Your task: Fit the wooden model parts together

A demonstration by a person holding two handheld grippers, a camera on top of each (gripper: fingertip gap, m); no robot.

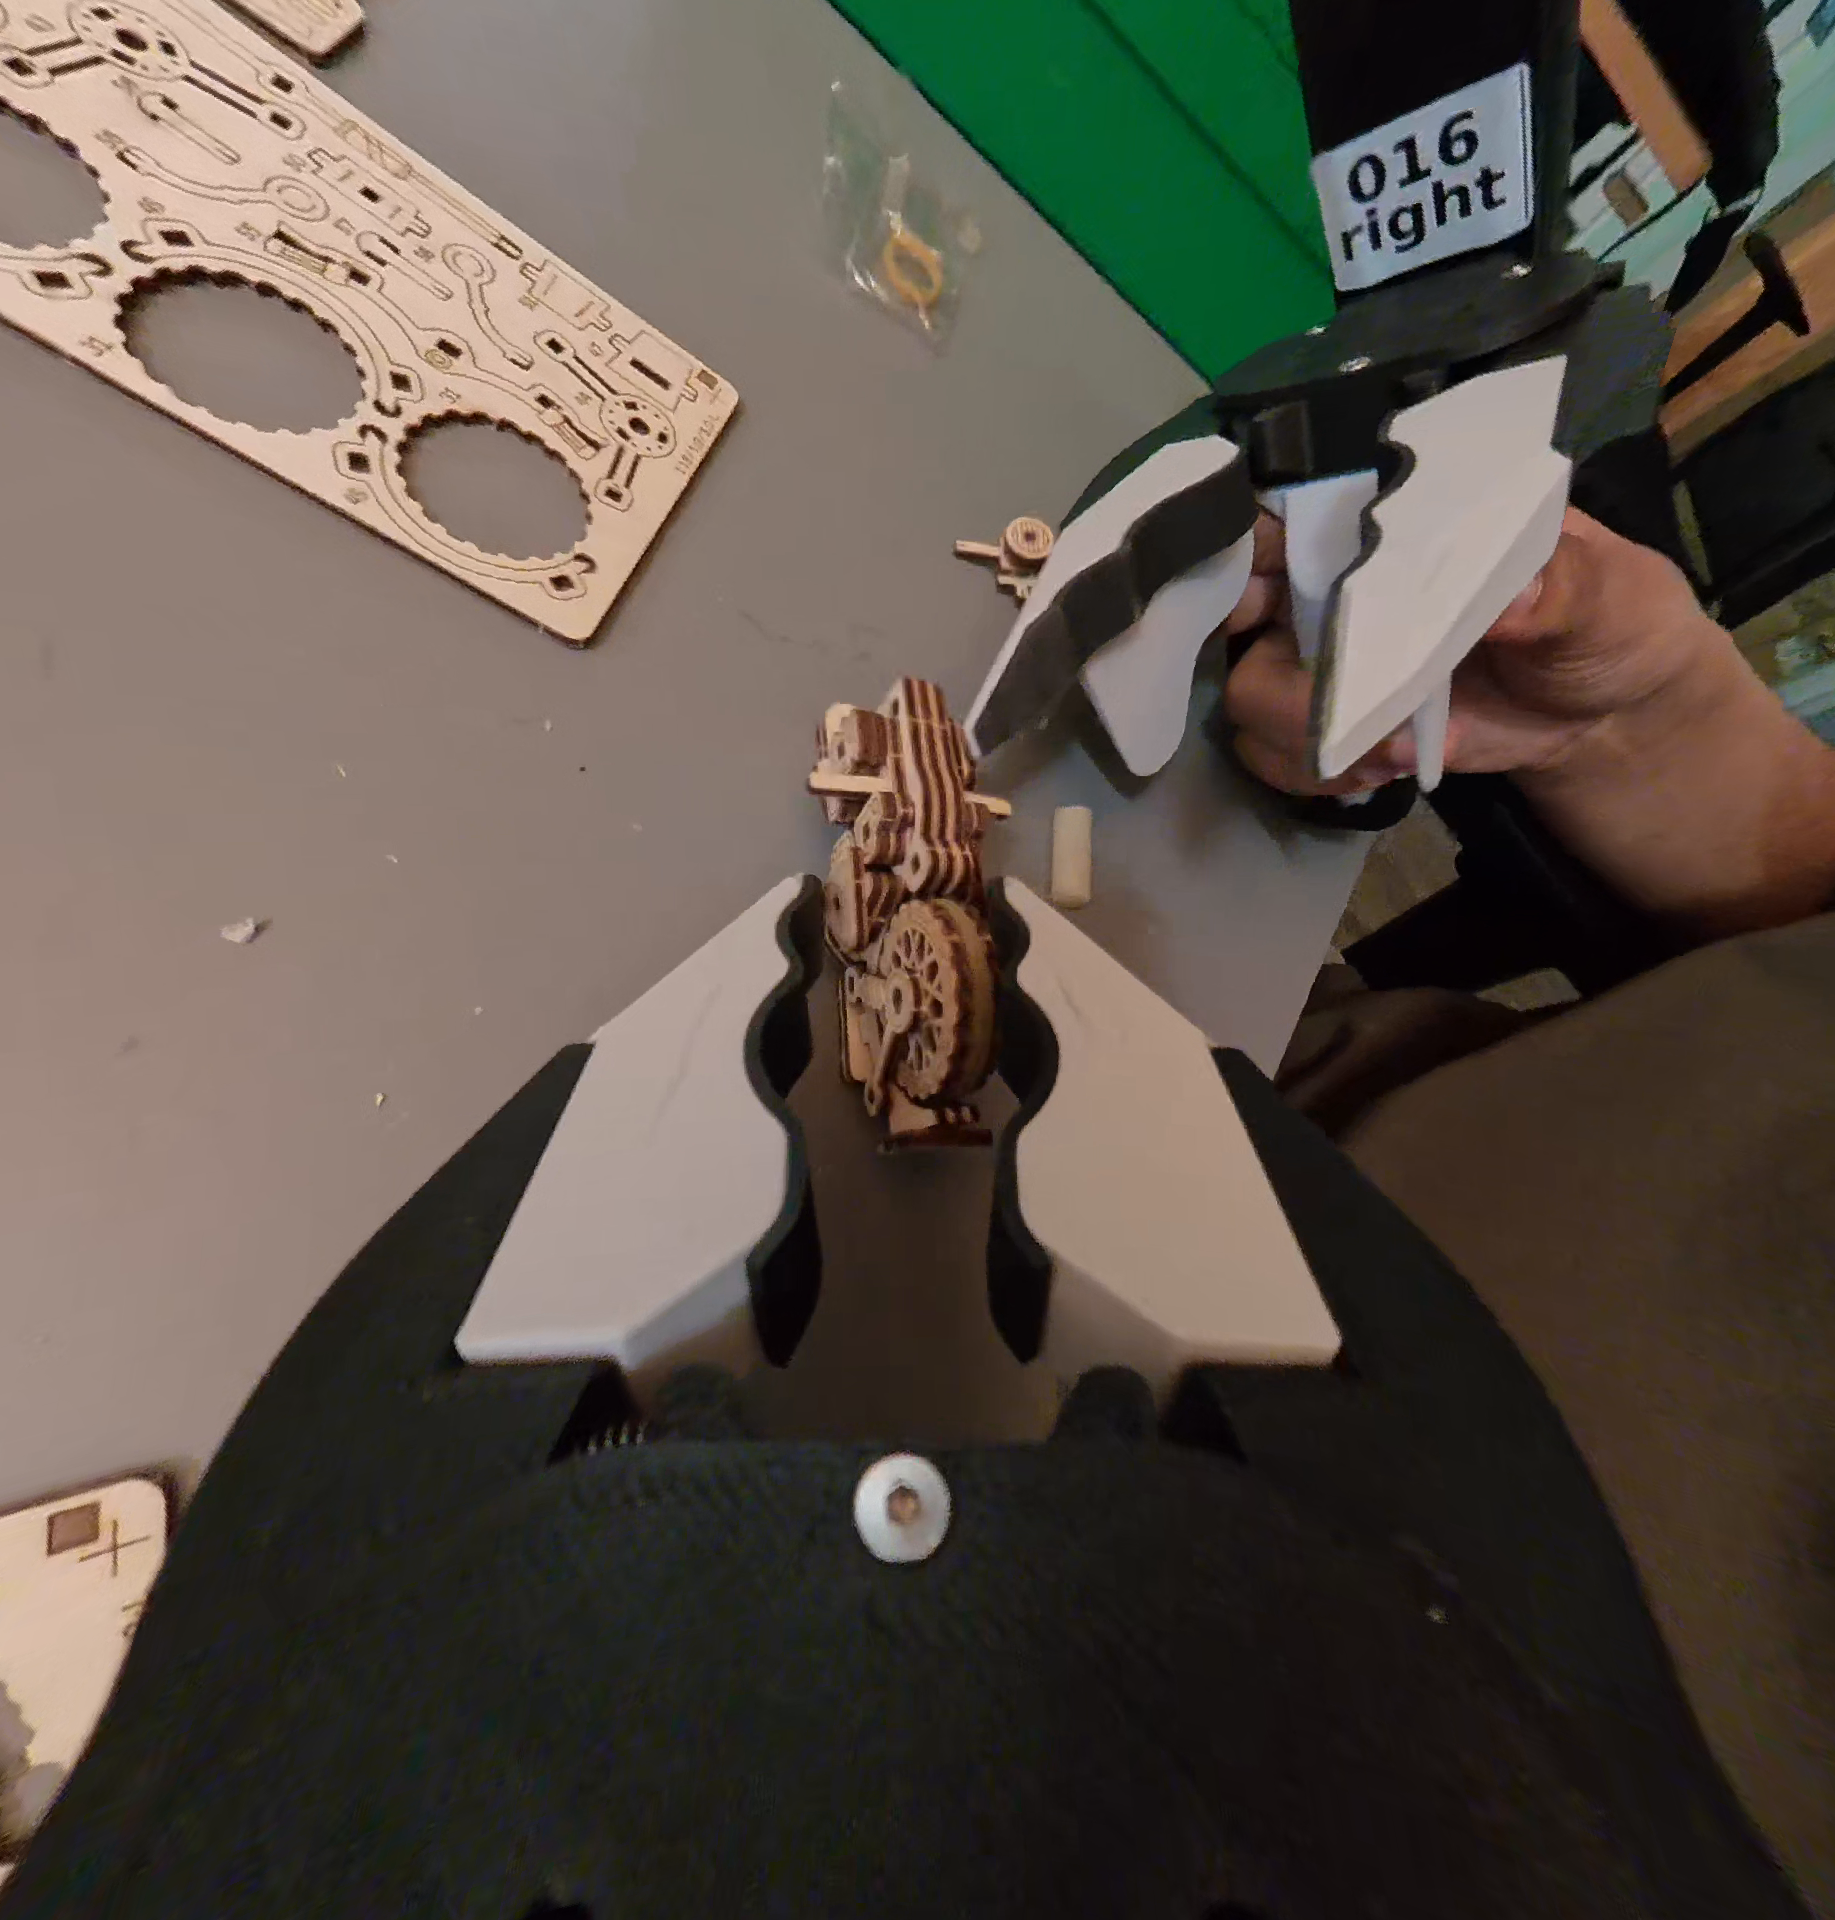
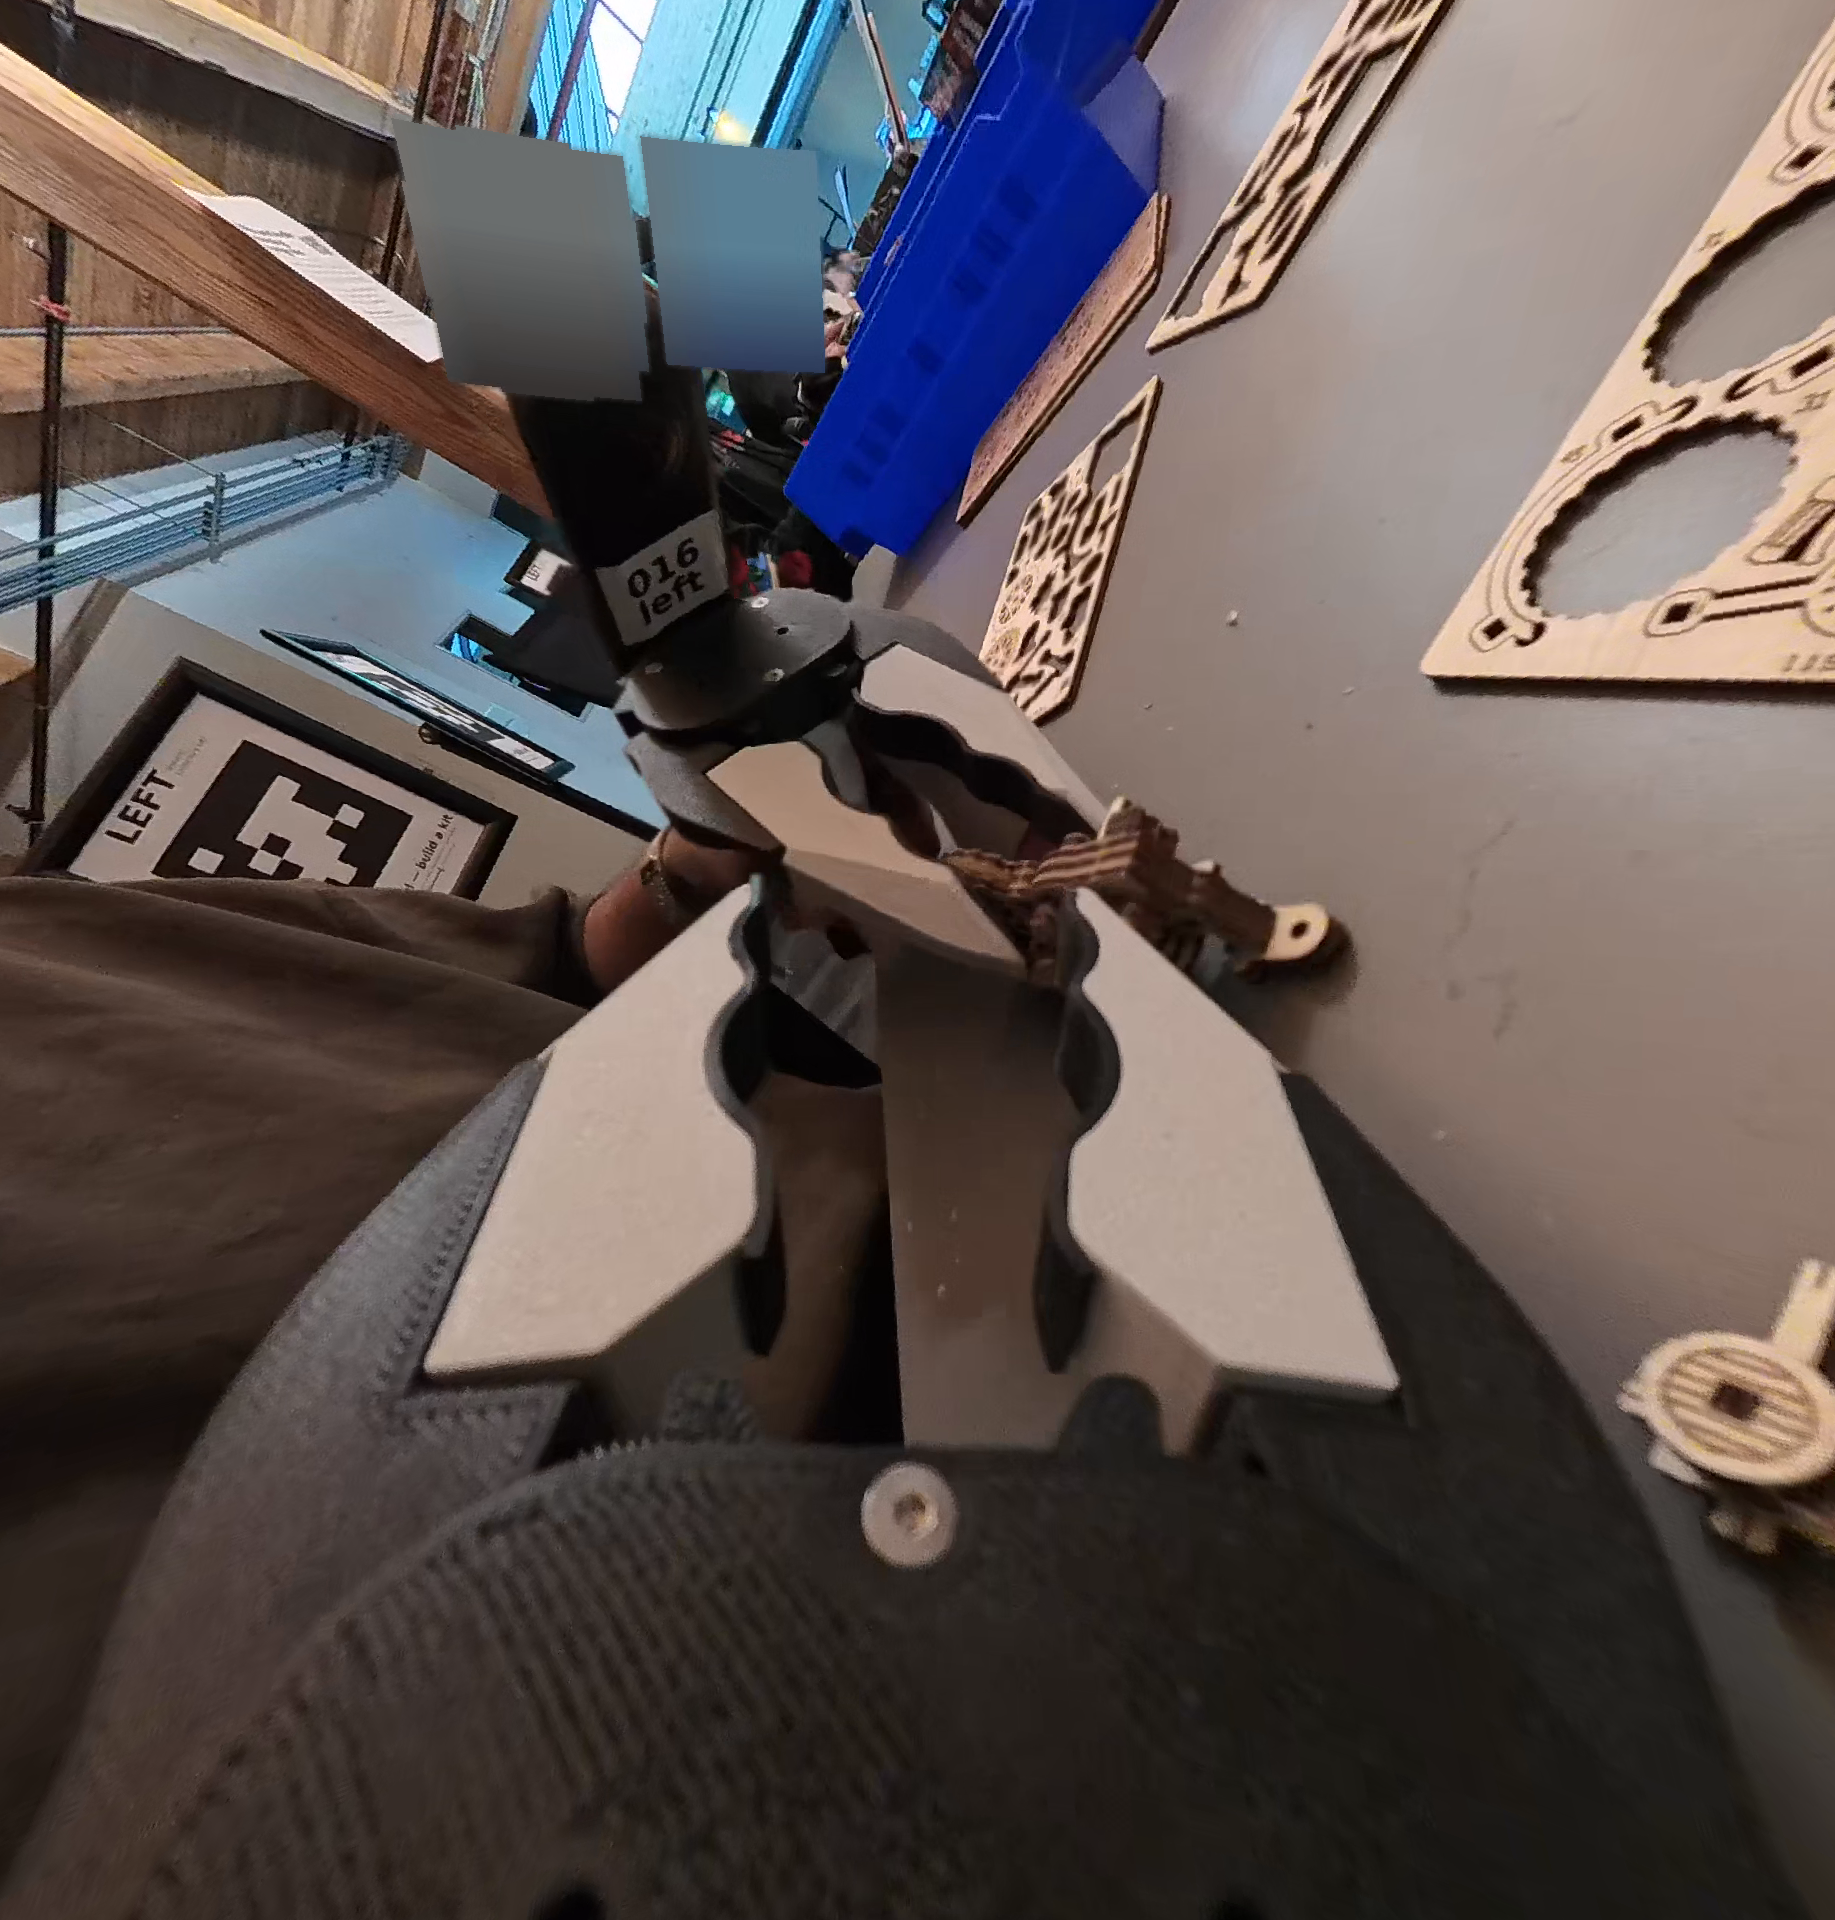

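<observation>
A small layered wooden model point(image 1: 913, 914) with a spoked wheel sits between the fingers of my left gripper point(image 1: 902, 904), which is shut on it at the table's near edge. In the right wrist view the model point(image 2: 1162, 883) sticks out of the left gripper point(image 2: 1048, 894), and a lug on it lies against the tabletop. My right gripper point(image 2: 918, 925) is open and empty, and points at the left gripper. In the left wrist view the right gripper point(image 1: 1152, 748) is at the upper right, with one fingertip right beside the model's far end.
A small wooden sub-assembly point(image 2: 1744, 1423) and a short pale peg point(image 1: 1071, 857) lie on the grey table point(image 1: 477, 779). Punched plywood sheets point(image 1: 300, 312) lie farther out, and they also show in the right wrist view point(image 2: 1723, 416). There is also a clear bag with a rubber band point(image 1: 902, 229) and a blue bin point(image 2: 975, 291). From the left gripper's tips to the short pale peg point(image 1: 1071, 857) is close to 6 cm.
</observation>
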